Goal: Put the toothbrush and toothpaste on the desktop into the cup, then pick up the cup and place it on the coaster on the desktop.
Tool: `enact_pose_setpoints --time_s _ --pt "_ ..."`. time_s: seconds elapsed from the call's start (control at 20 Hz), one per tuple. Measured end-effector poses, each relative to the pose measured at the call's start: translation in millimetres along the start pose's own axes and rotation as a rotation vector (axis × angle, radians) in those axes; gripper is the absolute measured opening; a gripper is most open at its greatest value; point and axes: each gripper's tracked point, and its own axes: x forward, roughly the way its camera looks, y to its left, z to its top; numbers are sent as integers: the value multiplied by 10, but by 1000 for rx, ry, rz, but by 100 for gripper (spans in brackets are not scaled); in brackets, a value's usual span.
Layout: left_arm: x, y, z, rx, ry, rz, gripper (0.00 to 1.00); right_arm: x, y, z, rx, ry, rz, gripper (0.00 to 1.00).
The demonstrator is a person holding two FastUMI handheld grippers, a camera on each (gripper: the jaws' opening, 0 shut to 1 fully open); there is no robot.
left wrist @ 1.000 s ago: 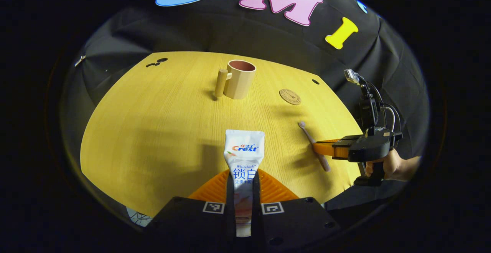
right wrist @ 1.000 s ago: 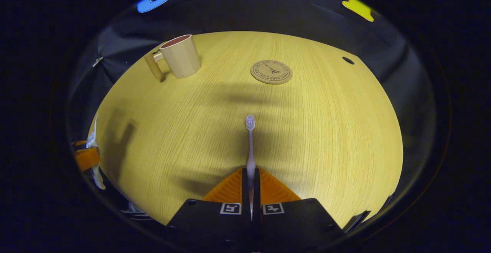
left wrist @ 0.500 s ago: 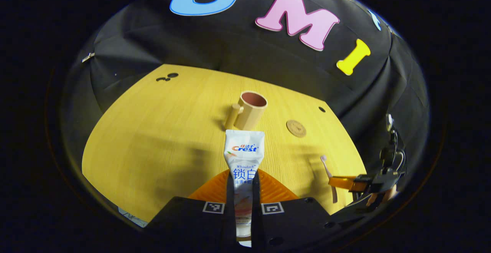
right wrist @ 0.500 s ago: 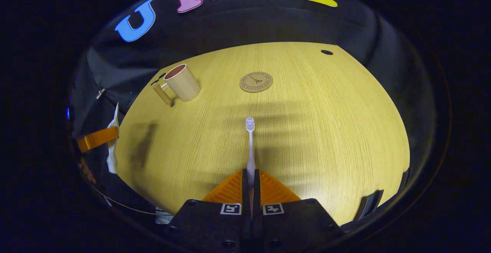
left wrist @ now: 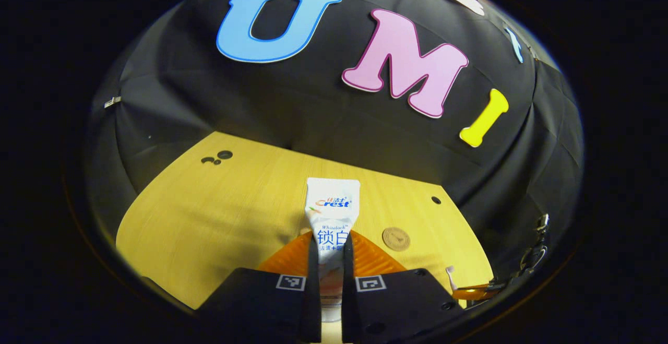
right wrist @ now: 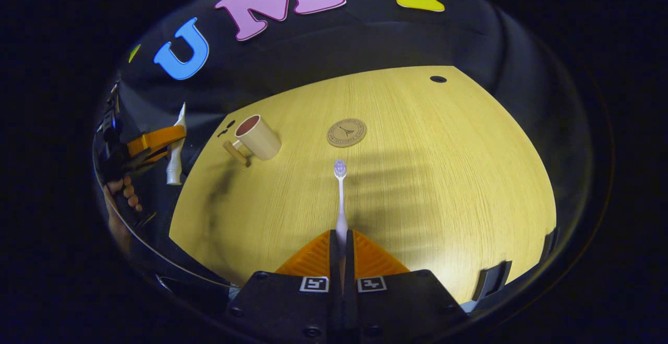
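Observation:
In the left gripper view my left gripper (left wrist: 330, 252) is shut on a white toothpaste tube (left wrist: 332, 209), held high with its flat end pointing forward. That tube hides the cup here. In the right gripper view my right gripper (right wrist: 342, 247) is shut on the handle of a pale toothbrush (right wrist: 340, 192), bristles forward, lifted over the desktop. A beige cup (right wrist: 257, 138) with a wooden handle stands upright at the far left of the desktop. A round cork coaster (right wrist: 346, 132) lies to its right, with nothing on it. The left gripper (right wrist: 166, 143) with the tube hangs left of the cup.
The yellow wooden desktop (right wrist: 443, 177) has a small dark hole (right wrist: 438, 79) near its far right corner and a few small holes (left wrist: 218, 157) at the far left. A hand (right wrist: 119, 198) holds the left gripper. Black cloth surrounds the desk.
Both grippers have risen with their loads. The left gripper view has tilted upward, so the cup has slipped behind the tube. The toothbrush has left the desktop.

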Motion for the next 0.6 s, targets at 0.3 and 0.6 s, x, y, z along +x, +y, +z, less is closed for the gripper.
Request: enact_pose_setpoints --time_s 0.3,0.6 --pt "694 -145 432 -113 -121 9 20 -34 85 112 -7 18 79 5" --pt "1326 -102 597 -179 -215 18 20 -81 -96 72 -5 61 78 5"
